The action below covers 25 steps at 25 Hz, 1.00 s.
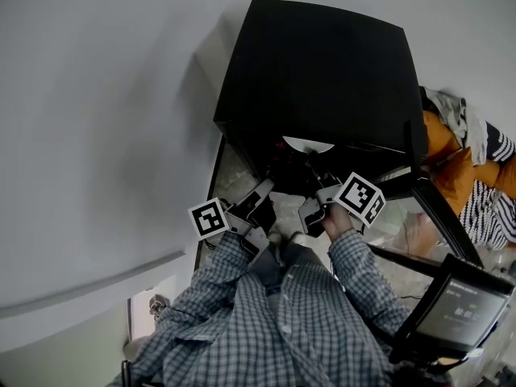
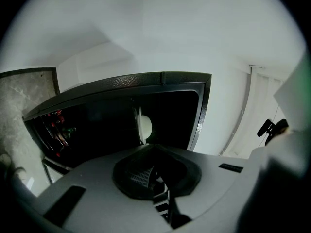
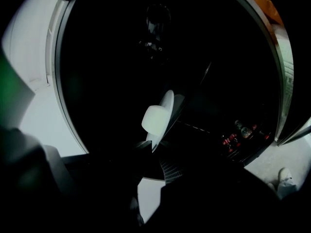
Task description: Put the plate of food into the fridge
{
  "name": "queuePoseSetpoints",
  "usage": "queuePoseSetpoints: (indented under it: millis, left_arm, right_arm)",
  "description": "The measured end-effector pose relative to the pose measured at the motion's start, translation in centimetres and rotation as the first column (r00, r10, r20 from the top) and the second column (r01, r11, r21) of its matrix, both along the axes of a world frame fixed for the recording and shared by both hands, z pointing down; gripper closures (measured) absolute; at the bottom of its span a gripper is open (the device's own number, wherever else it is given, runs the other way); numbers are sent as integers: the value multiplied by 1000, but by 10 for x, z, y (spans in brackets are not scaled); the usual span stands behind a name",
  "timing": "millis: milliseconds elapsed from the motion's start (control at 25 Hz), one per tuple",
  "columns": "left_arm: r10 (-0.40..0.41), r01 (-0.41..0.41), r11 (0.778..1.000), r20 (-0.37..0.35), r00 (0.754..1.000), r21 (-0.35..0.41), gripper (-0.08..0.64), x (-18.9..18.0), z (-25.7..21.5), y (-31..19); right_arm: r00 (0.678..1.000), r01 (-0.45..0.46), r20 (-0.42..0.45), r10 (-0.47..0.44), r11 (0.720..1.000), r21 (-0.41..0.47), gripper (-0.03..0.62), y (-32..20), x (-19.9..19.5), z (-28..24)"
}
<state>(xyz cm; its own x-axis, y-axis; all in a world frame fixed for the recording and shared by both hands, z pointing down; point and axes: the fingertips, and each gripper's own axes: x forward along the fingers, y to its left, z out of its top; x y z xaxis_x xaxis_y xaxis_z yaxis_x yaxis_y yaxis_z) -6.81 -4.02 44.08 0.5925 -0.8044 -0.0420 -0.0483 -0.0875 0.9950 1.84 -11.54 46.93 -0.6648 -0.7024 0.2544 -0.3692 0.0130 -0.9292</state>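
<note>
Your left gripper [image 2: 151,181] and right gripper [image 3: 146,152] each clamp the round white plate's [image 1: 308,144] rim, just inside the black fridge [image 1: 322,71]. Red-topped bottles [image 3: 237,134] stand well aside.

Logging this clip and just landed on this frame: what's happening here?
A person in a checked shirt stands over an open black fridge with a gripper in each hand. The right gripper appears to clamp the rim of a white plate carrying a pale piece of food, holding it inside the dark fridge opening. The left gripper hangs beside it, jaws apparently closed on nothing.
</note>
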Motion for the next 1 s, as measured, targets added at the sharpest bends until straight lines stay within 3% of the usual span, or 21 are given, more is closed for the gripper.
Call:
queuePoseSetpoints:
  millis: [360, 680, 760, 840, 920, 1000]
  left_arm:
    - [-21, 21, 1000, 12, 1000, -3, 554, -6, -3, 6]
    - [-7, 7, 1000, 20, 1000, 5, 554, -2, -1, 0]
    - [4, -6, 1000, 71, 997, 17, 554, 0, -1, -1]
    - [21, -27, 999, 172, 985, 32, 554, -1, 2, -1]
    - [36, -57, 996, 300, 953, 62, 554, -1, 3, -2]
    - [34, -86, 991, 422, 906, 106, 554, 0, 3, -5]
  right_arm:
    - [999, 30, -15, -30, 999, 19, 538, -7, 1, -4]
    - [988, 121, -102, -113, 990, 72, 520, 9, 7, -7]
    - [979, 150, -151, -138, 986, 74, 520, 19, 10, -4]
    - [961, 178, -229, -157, 981, 72, 522, 29, 14, 2]
    - [939, 200, -300, -167, 976, 82, 523, 36, 20, 4]
    - [918, 212, -361, -162, 972, 102, 536, 42, 27, 2]
